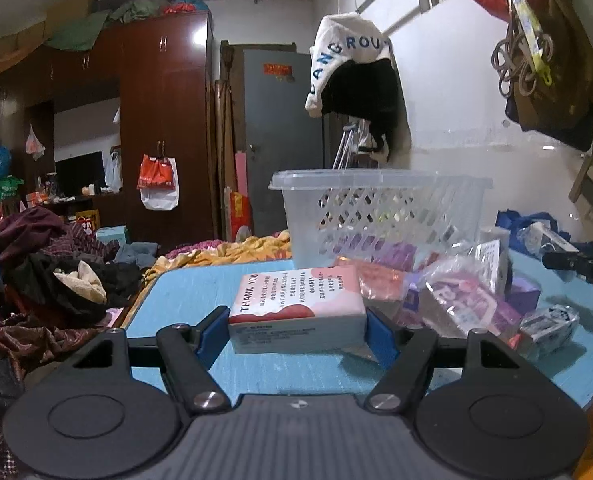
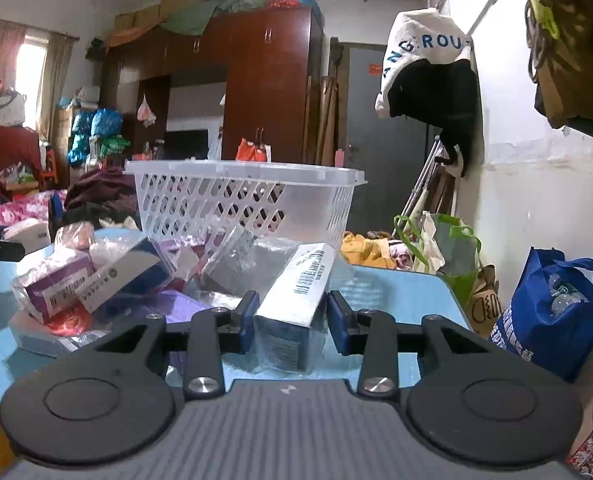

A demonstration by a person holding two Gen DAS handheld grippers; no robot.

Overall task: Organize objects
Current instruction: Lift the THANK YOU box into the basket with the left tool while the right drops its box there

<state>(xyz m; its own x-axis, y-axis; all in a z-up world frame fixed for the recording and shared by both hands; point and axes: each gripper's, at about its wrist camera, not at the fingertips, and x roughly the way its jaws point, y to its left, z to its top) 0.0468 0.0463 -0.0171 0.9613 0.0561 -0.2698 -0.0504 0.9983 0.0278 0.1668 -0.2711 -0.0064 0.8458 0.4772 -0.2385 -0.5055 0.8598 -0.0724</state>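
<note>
Left gripper (image 1: 297, 330) clamps the pink box (image 1: 296, 306); right gripper (image 2: 291, 322) clamps a wrapped box (image 2: 292, 304); basket (image 2: 240, 204) at twelve o'clock on the bench (image 2: 396, 292).

A box (image 1: 296, 312) is lying on the table (image 1: 184, 296) at the left, a heap of packets (image 1: 468, 300) is sitting to its right, and a basket (image 1: 380, 208) is standing behind both.

- Small print on the pink box (image 1: 296, 300) between our left fingers: too fine to read beyond "THANK YOU".
- Basket (image 1: 380, 216) contents blurred behind lattice wall.
- Our right gripper's boxed pack (image 2: 292, 304): lower end hidden behind the gripper body.
</note>
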